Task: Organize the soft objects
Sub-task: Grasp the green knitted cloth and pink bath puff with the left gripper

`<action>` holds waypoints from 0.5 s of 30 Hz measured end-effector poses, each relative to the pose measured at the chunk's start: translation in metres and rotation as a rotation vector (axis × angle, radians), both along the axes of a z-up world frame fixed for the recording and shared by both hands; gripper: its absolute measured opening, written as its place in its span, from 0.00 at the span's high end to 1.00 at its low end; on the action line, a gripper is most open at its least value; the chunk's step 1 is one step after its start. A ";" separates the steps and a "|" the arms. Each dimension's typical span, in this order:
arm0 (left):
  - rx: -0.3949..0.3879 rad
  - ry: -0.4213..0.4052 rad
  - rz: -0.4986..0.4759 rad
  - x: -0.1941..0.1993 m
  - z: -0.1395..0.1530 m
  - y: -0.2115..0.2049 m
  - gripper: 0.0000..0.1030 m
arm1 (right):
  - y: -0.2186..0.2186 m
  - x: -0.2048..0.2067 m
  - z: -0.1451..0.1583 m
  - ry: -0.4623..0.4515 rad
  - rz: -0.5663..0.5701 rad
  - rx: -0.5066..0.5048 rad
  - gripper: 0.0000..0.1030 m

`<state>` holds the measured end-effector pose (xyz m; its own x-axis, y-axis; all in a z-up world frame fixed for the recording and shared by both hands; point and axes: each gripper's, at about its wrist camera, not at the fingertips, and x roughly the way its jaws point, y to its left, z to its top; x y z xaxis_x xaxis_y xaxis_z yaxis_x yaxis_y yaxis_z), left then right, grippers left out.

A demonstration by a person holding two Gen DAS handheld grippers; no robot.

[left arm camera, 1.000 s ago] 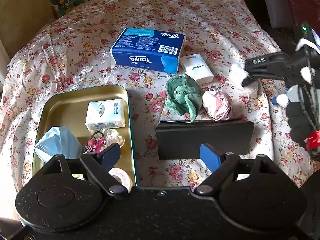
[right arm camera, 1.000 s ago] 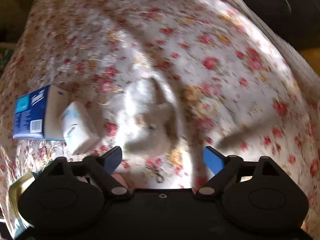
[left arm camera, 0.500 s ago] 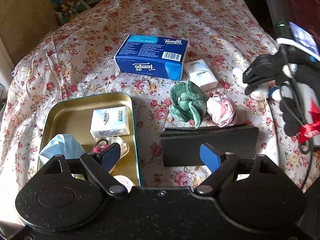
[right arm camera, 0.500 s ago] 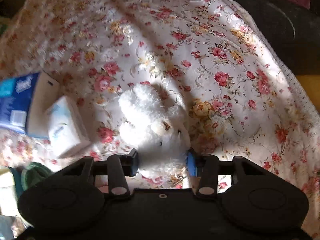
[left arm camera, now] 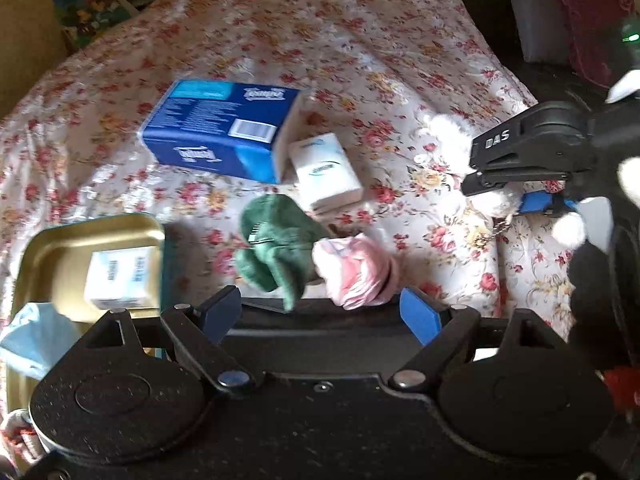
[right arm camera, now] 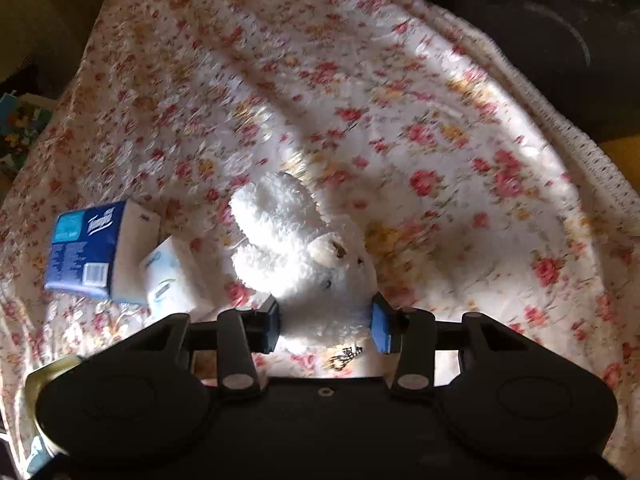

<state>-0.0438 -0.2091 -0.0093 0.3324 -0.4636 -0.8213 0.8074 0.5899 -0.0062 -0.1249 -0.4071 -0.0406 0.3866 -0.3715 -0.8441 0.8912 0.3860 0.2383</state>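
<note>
My right gripper [right arm camera: 325, 326] is shut on a white plush bear [right arm camera: 296, 248] on the floral bedspread; its blue pads press the bear's sides. The left wrist view shows that gripper [left arm camera: 532, 152] at the right, with the bear [left arm camera: 448, 136] in it. My left gripper [left arm camera: 320, 314] is open and empty, just short of a green soft toy [left arm camera: 276, 248] and a pink-and-white soft toy [left arm camera: 352, 272]. A gold tin tray [left arm camera: 60, 240] at the left holds a white tissue pack [left arm camera: 120, 276] and a blue face mask [left arm camera: 36, 340].
A blue Tempo tissue box [left arm camera: 224, 128] and a small white tissue pack [left arm camera: 324, 172] lie behind the soft toys. A black flat object [left arm camera: 332, 336] lies under my left gripper's fingers. The bed's edge drops off at the right [right arm camera: 580, 120].
My right gripper moved onto the white bear and closed on it. My left gripper moved forward and right, closer to the green and pink toys.
</note>
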 end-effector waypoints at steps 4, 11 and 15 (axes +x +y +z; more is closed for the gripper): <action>0.024 -0.004 0.003 0.001 -0.011 -0.014 0.20 | -0.011 -0.005 -0.006 0.040 -0.051 0.005 0.58; 0.018 0.031 0.044 0.013 -0.019 -0.027 0.20 | -0.012 0.000 -0.010 0.009 -0.017 0.029 0.58; 0.027 0.024 0.038 0.015 -0.025 -0.039 0.22 | -0.012 0.001 -0.012 0.009 -0.008 0.030 0.58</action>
